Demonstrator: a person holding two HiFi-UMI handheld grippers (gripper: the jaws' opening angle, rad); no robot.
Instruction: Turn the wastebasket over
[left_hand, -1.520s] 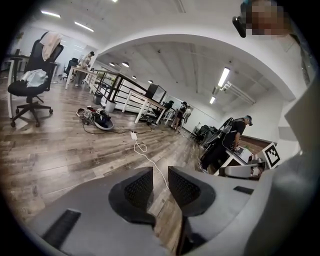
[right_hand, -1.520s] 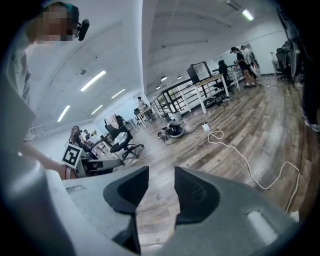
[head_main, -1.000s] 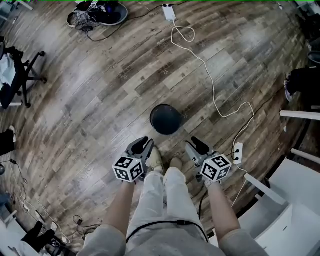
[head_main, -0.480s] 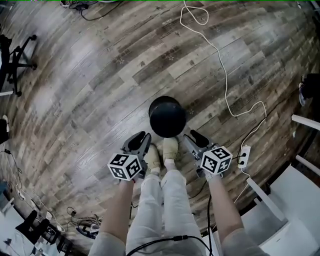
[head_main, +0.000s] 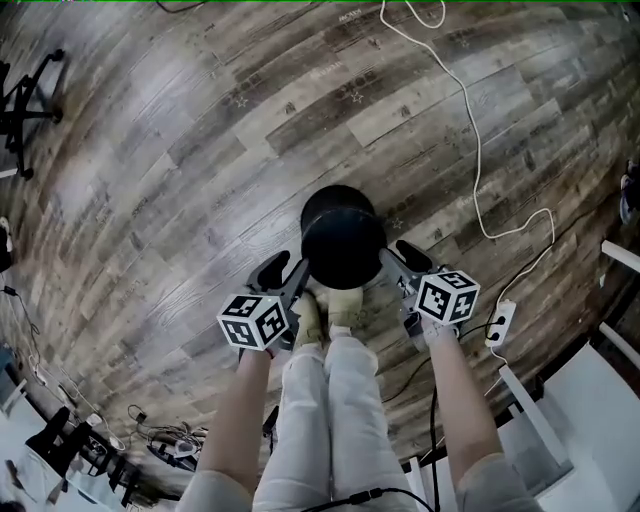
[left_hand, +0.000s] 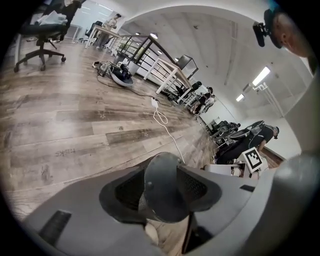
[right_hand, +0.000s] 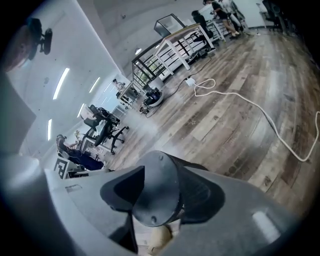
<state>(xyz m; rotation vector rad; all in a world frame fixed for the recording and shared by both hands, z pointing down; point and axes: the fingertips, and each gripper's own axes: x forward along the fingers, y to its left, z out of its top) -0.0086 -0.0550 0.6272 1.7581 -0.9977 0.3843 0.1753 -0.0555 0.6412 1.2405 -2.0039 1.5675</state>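
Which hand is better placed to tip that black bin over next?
Right, but only slightly. Both flank the wastebasket: the left gripper sits by its near left edge, the right gripper further along its right side. Using both together looks likelier.

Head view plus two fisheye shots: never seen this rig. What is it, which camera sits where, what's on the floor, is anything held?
There is no robot here. A person holds a hand-held two-jaw tool in each hand: the left gripper and the right gripper. Each carries a cube with square markers.

The head view comes from a camera on the person's head, looking steeply down. The other two cameras ride on the grippers and look along their jaws.

On the grey-brown wood-plank floor sits a round black wastebasket, just ahead of the person's pale shoes. A white cable runs to a white power strip on the right.

The grippers flank the wastebasket. Their jaws look apart, and neither grips it yet.
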